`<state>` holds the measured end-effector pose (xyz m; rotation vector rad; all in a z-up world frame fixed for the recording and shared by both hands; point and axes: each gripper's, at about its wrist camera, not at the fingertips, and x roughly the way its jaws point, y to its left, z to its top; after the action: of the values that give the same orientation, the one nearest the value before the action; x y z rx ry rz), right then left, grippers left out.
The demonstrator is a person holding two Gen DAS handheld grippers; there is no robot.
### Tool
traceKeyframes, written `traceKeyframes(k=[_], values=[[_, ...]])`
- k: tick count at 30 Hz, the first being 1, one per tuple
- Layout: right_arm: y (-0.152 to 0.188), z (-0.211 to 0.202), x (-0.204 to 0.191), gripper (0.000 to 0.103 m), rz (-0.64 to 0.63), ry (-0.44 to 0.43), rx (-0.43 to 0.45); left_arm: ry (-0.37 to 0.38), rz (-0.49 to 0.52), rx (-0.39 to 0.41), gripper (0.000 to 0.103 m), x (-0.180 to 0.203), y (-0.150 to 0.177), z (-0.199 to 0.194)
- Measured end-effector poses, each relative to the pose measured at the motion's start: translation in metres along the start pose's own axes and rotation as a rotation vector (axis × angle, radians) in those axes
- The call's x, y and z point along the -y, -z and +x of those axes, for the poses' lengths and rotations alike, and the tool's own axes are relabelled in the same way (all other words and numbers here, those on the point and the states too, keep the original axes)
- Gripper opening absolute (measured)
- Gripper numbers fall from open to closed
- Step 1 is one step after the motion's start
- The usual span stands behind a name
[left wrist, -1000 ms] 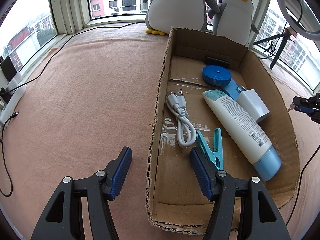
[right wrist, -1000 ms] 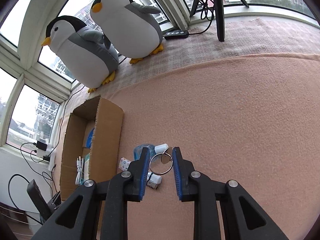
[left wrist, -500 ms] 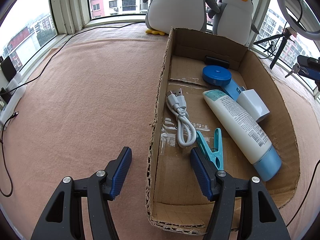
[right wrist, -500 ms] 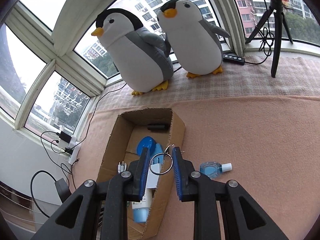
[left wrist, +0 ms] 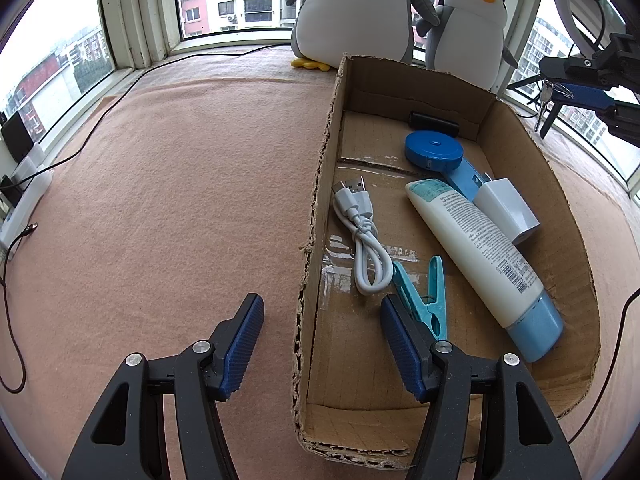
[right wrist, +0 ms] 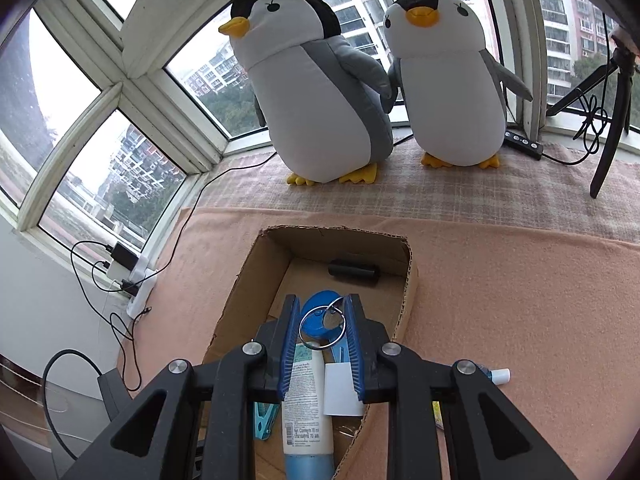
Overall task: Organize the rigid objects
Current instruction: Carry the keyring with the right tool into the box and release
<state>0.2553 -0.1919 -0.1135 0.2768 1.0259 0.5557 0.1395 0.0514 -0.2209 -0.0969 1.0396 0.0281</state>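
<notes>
**Keys over the box, one release from done**

Keys (right wrist: 326, 318) hang on their metal ring, pinched between the blue pads of my right gripper (right wrist: 322, 330), which I hold above the far half of the cardboard box (left wrist: 320, 208). From the left wrist view the same gripper shows at the upper right, high over the box's right wall, with the keys dangling beneath it. My left gripper (left wrist: 320, 344) holds nothing: its fingers stand wide apart, straddling the box's left wall, one pad (left wrist: 242, 346) outside on the pink felt and the other inside beside the teal clothespin (left wrist: 424, 300).

The box already holds a white USB cable (left wrist: 362, 236), a white tube with a blue cap (left wrist: 480, 256), a white charger block (left wrist: 506, 210), a blue tape measure (left wrist: 434, 150) and a small black cylinder (left wrist: 434, 122) against the far wall. A small clear bottle (right wrist: 494, 376) lies outside on the felt, just past the right wall (my guess is that it goes in after this).

To do this step well, I judge I should come lower before letting go, aiming for the bare cardboard between the tape measure and the black cylinder, so the keys land flat rather than bounce off the tube or skid over the rim. Spreading the pads only a little should free the ring cleanly. The left gripper could steady the wall it straddles if the box shifts.
</notes>
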Motion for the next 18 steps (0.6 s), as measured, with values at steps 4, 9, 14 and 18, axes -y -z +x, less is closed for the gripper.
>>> traceKeyframes(k=[4, 9, 14, 18], values=[[-0.004, 0.011, 0.004, 0.021, 0.006, 0.016, -0.016, 0.0, 0.0, 0.0, 0.065, 0.0, 0.0, 0.0], [-0.006, 0.02, 0.004, 0.021, -0.016, 0.042, -0.031, 0.0, 0.0, 0.0, 0.066, 0.0, 0.0, 0.0], [-0.007, 0.021, 0.005, 0.034, -0.021, 0.062, -0.028, -0.001, 0.0, 0.0, 0.066, 0.0, 0.0, 0.0], [-0.007, 0.016, 0.007, 0.034, -0.021, 0.066, -0.02, -0.001, 0.0, 0.0, 0.066, 0.0, 0.0, 0.0]])
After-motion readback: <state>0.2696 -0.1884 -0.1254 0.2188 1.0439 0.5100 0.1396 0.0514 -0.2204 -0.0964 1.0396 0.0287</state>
